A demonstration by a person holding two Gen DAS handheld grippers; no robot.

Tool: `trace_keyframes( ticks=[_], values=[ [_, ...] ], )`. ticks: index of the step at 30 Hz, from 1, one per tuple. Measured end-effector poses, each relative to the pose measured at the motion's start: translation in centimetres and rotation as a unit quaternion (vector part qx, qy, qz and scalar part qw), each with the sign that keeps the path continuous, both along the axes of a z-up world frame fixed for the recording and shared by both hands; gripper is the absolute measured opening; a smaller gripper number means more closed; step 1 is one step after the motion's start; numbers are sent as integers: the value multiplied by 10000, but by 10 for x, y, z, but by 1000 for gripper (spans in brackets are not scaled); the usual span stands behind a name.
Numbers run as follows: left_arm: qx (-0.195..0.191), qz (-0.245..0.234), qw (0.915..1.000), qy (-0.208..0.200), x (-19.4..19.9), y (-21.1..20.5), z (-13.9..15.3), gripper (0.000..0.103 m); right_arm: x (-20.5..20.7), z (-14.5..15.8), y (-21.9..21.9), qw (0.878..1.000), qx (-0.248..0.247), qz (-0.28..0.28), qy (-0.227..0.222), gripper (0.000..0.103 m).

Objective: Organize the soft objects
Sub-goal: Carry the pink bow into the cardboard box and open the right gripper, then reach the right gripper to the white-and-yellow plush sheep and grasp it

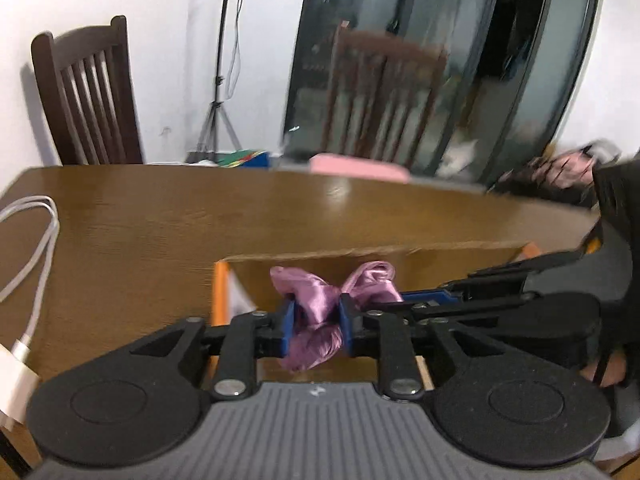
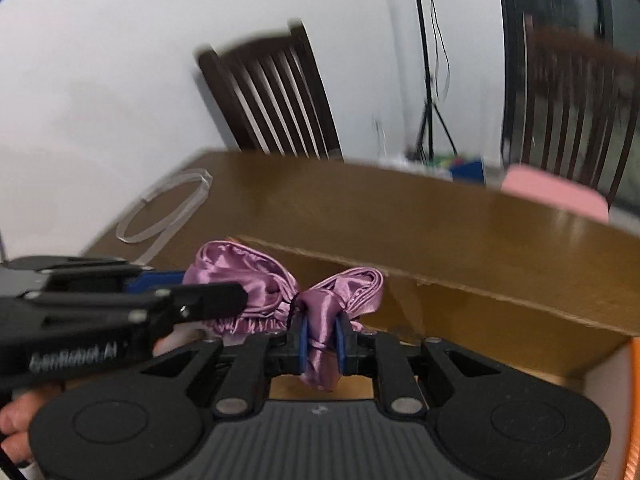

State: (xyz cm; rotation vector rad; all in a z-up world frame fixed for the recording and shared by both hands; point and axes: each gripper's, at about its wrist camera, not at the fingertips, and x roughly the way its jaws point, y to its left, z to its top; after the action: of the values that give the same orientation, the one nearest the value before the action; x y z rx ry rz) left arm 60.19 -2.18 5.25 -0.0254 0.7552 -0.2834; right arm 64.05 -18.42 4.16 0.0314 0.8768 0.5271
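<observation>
The counter (image 1: 160,216) is seen ahead of both tools, the box (image 2: 500,304) just beyond their tips. The left tool (image 1: 317,322) and right tool (image 2: 322,340) are each clamped on the cloth (image 1: 332,292), held over the box.

both hand-held grippers are clamped tight. the left hand-held gripper (image 1: 317,325) points to 12 o'clock; the right hand-held gripper (image 2: 322,342) reaches in from its 3 o'clock side, fingers level.
</observation>
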Motion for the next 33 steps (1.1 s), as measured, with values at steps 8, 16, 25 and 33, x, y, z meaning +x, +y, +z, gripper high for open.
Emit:
trace_keyframes(
  ticks=[8, 16, 25, 33],
  values=[
    [91, -5, 9996, -258, -14, 9, 11, 41, -4, -15, 1, 9999, -122, -52, 41, 42],
    [65, 65, 9963, -858, -84, 18, 81, 67, -68, 78, -50, 9964, -149, -236, -805, 57],
    [68, 161, 9871, -1592, -195, 14, 140, 87, -192, 141, -112, 9851, -411, -628, -1548, 70],
    [-95, 499, 9766, -2088, -300, 5, 113, 95, -307, 120, -132, 9714, -187, -699, -2261, 79]
  ],
)
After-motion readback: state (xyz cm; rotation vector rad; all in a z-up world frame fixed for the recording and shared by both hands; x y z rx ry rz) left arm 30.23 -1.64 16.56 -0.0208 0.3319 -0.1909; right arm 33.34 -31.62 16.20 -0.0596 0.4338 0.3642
